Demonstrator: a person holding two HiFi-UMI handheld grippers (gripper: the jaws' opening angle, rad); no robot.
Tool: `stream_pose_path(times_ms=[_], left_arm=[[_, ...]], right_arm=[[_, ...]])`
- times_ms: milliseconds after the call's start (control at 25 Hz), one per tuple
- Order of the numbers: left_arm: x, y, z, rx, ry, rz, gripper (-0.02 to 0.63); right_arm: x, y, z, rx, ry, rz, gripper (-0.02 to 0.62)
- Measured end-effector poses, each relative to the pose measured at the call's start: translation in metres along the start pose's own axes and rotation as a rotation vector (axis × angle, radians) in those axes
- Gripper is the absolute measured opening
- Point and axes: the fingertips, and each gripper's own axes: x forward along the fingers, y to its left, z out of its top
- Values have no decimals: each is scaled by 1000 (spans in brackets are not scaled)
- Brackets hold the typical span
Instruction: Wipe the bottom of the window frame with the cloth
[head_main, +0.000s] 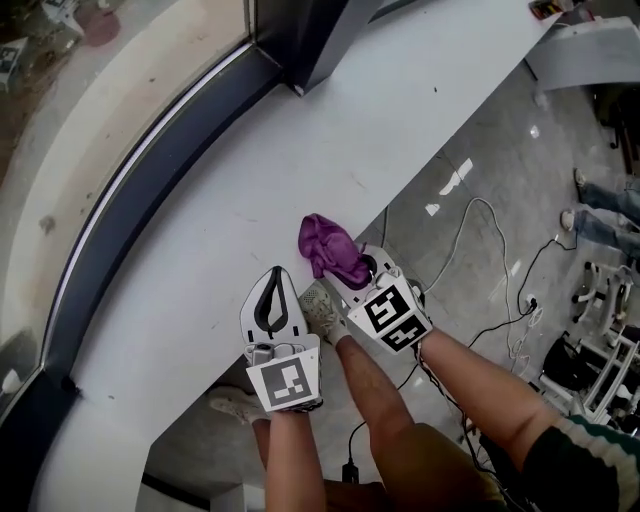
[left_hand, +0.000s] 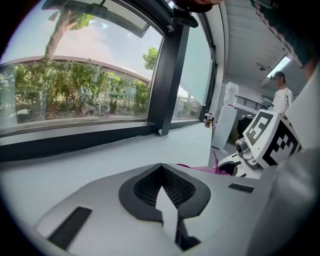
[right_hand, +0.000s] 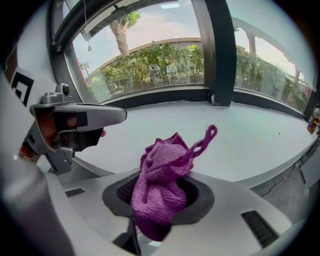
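A crumpled purple cloth is clamped in my right gripper, which is shut on it just above the near edge of the white sill. In the right gripper view the cloth bulges out of the jaws, with a loop sticking up. To its left, my left gripper hovers over the sill, shut with nothing in it. The left gripper view shows those jaws pressed together and a bit of the cloth beside them. The dark bottom of the window frame curves along the sill's far side, well away from both grippers.
A dark upright mullion meets the frame at the back. Below the sill's near edge lie cables on a glossy floor, along with the person's legs and shoes. Another person stands far right. A small bottle stands at the sill's far end.
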Motion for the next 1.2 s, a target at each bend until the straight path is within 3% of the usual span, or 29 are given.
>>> stream_pose_path(times_ms=[720, 1200], left_arm=[[-98, 110, -32, -65, -4, 181, 5], [-160, 163, -71, -128, 7, 267, 5]], right_arm=[[49, 159, 23, -150, 52, 148, 144], [68, 227, 34, -234, 56, 195, 144]])
